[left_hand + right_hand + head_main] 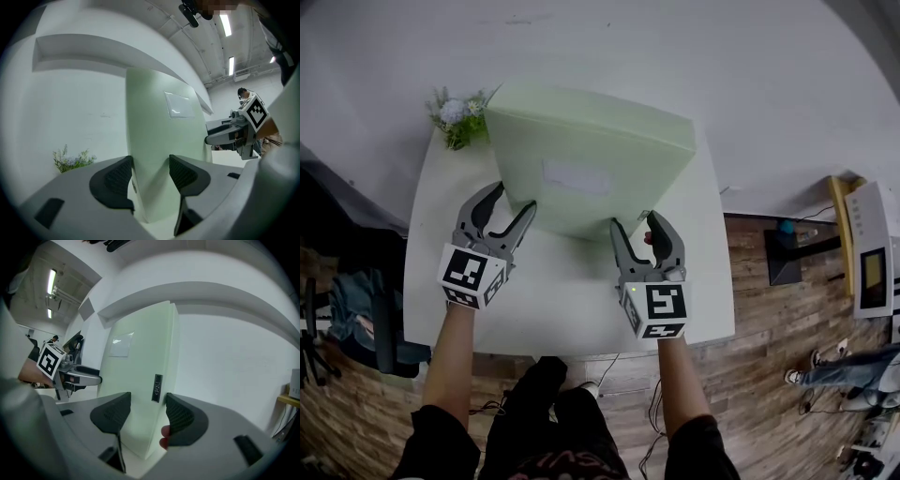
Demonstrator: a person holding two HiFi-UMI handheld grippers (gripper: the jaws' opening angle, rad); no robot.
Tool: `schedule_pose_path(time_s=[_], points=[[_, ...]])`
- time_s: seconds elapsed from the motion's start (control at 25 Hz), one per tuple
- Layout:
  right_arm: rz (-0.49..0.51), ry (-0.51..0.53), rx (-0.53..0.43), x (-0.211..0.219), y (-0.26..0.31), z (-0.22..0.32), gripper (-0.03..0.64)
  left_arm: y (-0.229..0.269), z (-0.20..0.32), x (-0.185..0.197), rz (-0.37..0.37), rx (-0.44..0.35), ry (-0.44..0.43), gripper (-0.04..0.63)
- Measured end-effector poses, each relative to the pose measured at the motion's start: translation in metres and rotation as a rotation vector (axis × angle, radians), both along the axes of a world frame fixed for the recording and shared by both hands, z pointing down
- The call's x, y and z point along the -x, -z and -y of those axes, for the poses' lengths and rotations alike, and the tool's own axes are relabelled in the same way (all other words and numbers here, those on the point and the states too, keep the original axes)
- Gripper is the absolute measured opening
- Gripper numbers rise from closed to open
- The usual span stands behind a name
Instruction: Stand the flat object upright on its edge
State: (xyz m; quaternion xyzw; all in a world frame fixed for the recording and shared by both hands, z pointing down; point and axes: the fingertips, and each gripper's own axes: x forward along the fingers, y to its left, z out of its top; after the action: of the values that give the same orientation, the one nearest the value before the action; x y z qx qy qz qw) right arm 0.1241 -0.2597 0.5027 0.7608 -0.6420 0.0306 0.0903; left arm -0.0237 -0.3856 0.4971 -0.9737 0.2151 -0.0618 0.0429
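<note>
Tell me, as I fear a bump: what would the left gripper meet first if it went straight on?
The pale green slab: it stands between the jaws of the left gripper, which appear to clamp it, so any push forward presses straight against it.

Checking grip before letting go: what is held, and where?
The green panel: left gripper on its lower left edge, right gripper on its lower right.

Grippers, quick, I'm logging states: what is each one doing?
Left gripper: closed on the green panel.
Right gripper: closed on the green panel too.
</note>
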Motion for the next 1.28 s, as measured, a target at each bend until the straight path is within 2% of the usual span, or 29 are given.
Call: schedule_pose_path(time_s=[0.68, 0.96, 1.28], points=[[-0.004, -0.020, 0.019, 0.008, -0.002, -0.010, 0.250, -0.006, -0.010, 0.010, 0.045, -0.015, 0.001, 0.264], [0.090, -0.030, -0.003, 0.007, 0.000, -0.011, 0.250, -0.006, -0.010, 0.012, 0.061, 0.013, -0.006, 0.265], [0.102, -0.063, -0.012, 0.007, 0.015, -0.026, 0.249, -0.004, -0.017, 0.028, 0.104, 0.035, 0.006, 0.265]])
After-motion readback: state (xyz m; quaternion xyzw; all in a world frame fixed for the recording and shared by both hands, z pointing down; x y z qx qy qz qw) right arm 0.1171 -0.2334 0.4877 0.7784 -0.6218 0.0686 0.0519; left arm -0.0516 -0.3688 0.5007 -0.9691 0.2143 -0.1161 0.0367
